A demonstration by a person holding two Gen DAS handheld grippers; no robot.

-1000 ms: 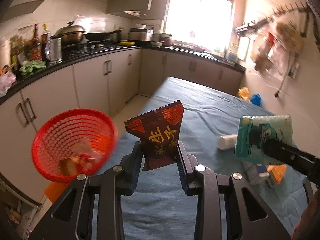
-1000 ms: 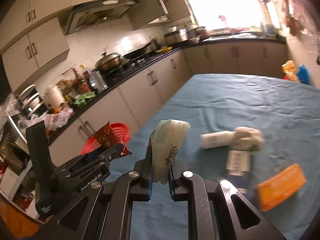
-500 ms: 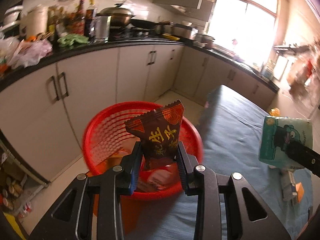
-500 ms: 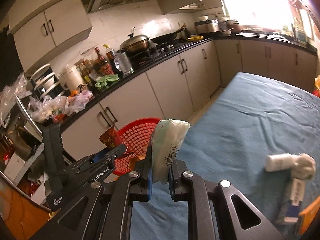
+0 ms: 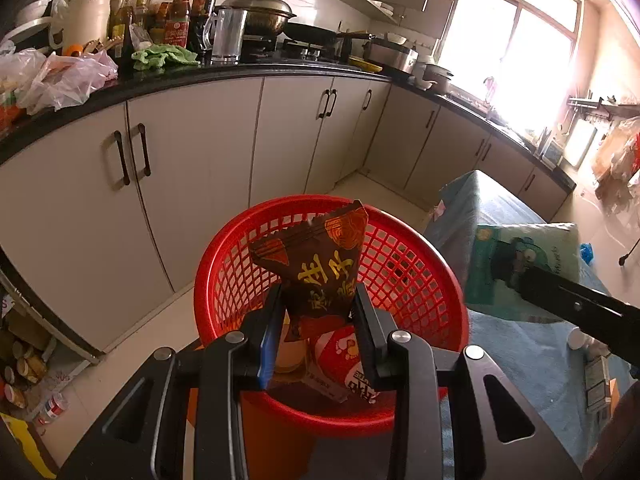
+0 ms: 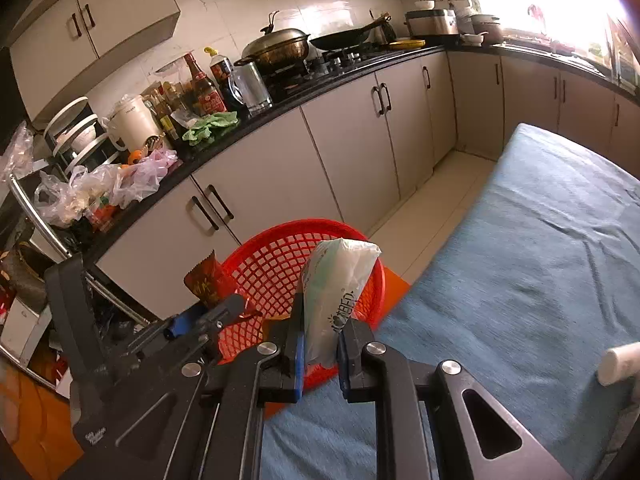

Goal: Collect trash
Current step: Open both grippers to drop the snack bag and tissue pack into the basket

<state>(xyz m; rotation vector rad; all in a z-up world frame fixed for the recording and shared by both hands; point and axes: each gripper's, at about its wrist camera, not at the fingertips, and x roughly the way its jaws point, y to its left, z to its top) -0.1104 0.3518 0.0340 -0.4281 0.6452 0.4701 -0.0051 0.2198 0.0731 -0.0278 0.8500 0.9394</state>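
Landmark: red basket (image 5: 400, 264), sitting on an orange stand off the edge of the table (image 6: 540, 240) with the blue cloth, between table and kitchen cabinets (image 5: 200, 168); a sensible spot, since trash can be swung off the table and dropped straight in. Left gripper (image 5: 318, 320) clenched on the lower part of a brown snack wrapper (image 5: 320, 256), held upright and, in the left wrist view, right over the basket's mouth; judged ready to drop. Right gripper (image 6: 320, 344) clamped tight on a white and green tissue pack (image 6: 336, 280), pinched by its lower end so the bulk stands above the fingers; in its own view it sits at the basket's near rim on the table side, not clearly over the opening. Each hand carries one piece, likely to empty both in one trip. Count: one basket; two grippers, both loaded; two pieces of trash in the air. Inside the basket, at least two pieces visible between the left fingers, a red and white wrapper (image 5: 344, 364) and something pale orange beside it; more may be hidden. On the table, away from the basket: one white roll-like thing (image 6: 620, 360) at the right edge of the right view, and a small box or two (image 5: 596, 380) in the left view, too blurred to count.
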